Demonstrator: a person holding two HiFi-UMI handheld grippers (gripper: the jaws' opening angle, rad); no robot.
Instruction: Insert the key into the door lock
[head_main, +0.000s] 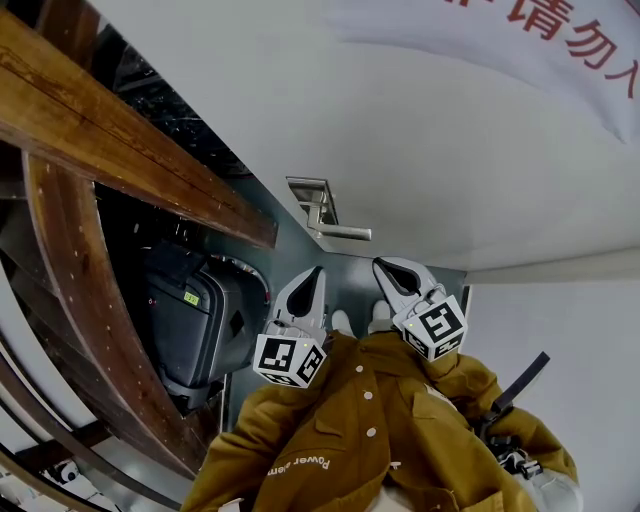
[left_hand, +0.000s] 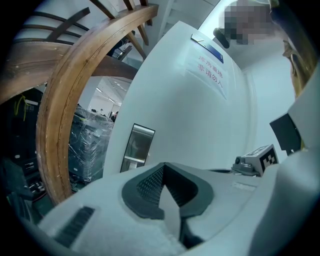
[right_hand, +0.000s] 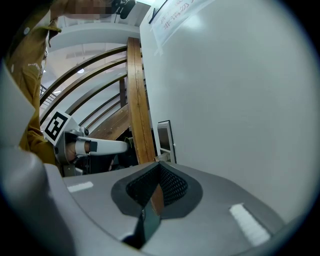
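Door lock (head_main: 318, 205) is sitting ahead of both claws, not touching them. Left claw (head_main: 316, 274) and right claw (head_main: 383, 268) are both clenched, and no key is showing. If one is pinched inside, I'm judging it needs lining up squarely and easing in straight.

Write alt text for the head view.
Two white claws, the left claw and the right claw, both shut, point toward a metal lever handle on a white door. A curved wooden railing runs down the left; the person's mustard jacket fills the bottom.
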